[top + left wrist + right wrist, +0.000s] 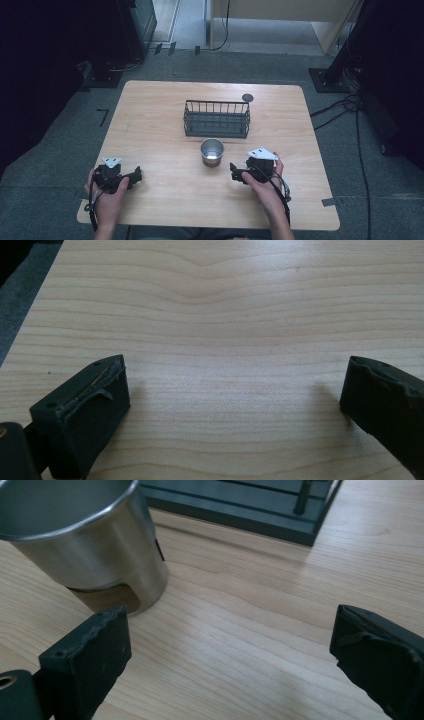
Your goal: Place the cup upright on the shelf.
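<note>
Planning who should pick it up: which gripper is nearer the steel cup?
The right gripper. It sits just right of the steel cup, jaws open toward it. The left gripper rests farther off, near the table's front-left, also open.

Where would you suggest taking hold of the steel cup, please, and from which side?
Grip the steel cup across its round wall, just below the rim, coming from its right with the right gripper. It stands upright and open-topped, the wire basket sits close behind it, and that gripper's jaws are already open beside it.
</note>
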